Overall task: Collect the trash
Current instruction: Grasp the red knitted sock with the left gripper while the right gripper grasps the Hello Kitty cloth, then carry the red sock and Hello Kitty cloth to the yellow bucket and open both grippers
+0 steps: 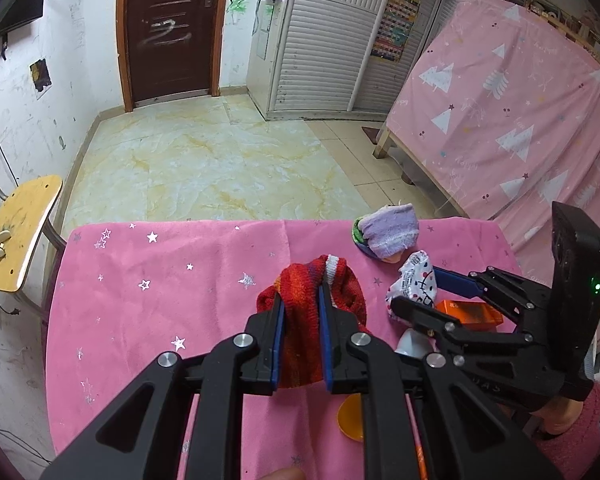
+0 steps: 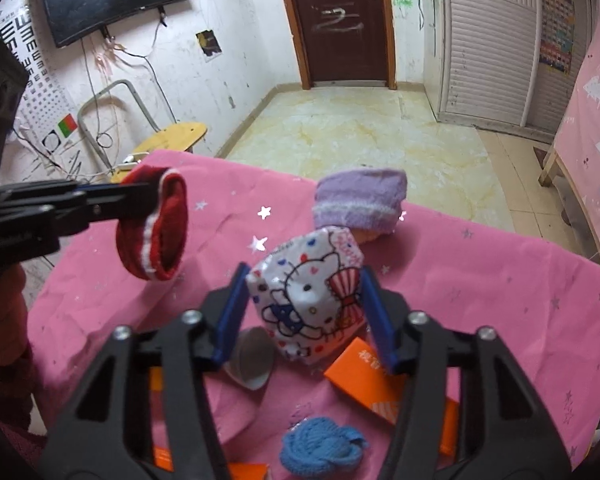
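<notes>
The left gripper (image 1: 300,312) pinches a red knitted sock (image 1: 314,304) between its blue-padded fingers and holds it lifted above the pink star-patterned tablecloth (image 1: 160,300); from the right wrist camera the sock (image 2: 156,228) hangs with its white-trimmed cuff gaping open toward the lens, clear of the cloth. The right gripper (image 2: 306,312) clamps a crumpled white wrapper printed with a cartoon cat (image 2: 308,296), its two blue fingers pressed against the wrapper's left and right sides; the left wrist camera shows the same wrapper (image 1: 414,280) just to the right of the sock. Behind the wrapper on the tablecloth sits a folded lilac fuzzy sock (image 2: 360,200), resting on top of something green and dark that is only partly visible in the left view. Under the right gripper lie an orange box (image 2: 364,376), a small white cup-like piece on its side (image 2: 252,364), and a ball of blue yarn-like knit (image 2: 320,444) nearest the camera. Beyond the table are marbled floor tiles (image 1: 220,160), a dark brown door (image 2: 340,20), and a yellow wooden chair (image 1: 16,232) at the left.
</notes>
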### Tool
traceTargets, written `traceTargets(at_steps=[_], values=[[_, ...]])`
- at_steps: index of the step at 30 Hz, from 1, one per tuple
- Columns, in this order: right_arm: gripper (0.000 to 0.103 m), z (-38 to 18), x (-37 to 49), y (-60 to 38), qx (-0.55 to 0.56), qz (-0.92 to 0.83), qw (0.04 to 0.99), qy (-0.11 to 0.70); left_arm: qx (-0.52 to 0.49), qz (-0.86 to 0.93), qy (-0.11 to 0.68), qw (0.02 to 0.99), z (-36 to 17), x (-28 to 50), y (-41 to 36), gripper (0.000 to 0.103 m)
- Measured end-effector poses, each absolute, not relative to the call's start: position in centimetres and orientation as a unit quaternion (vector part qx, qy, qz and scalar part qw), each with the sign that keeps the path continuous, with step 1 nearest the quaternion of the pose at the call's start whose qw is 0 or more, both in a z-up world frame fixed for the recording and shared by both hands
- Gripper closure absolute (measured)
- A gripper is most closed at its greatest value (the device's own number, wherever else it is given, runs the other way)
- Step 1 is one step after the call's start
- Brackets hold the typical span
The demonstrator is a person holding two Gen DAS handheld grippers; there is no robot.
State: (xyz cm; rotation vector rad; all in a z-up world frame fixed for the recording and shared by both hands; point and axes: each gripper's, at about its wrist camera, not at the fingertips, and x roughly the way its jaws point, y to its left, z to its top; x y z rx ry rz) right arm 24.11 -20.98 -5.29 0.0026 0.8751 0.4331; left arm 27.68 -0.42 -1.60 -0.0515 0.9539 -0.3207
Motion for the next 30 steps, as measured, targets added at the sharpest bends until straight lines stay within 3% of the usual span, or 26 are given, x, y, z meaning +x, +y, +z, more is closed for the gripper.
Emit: traceTargets(at_steps=[6,30], values=[[0.064,-4.4,23.2,-21.3,0.008,0.202,0.893,0.402,-0.025,-0.147,0.456,0.877,-1.4,27.1,-0.3,0.096],[0.064,1.0,16.0,-29.4,0.075,0.178,0.93,0.313,0.024,-0.165,0.409,0.897,4.4,21.0,-6.1,0.096]])
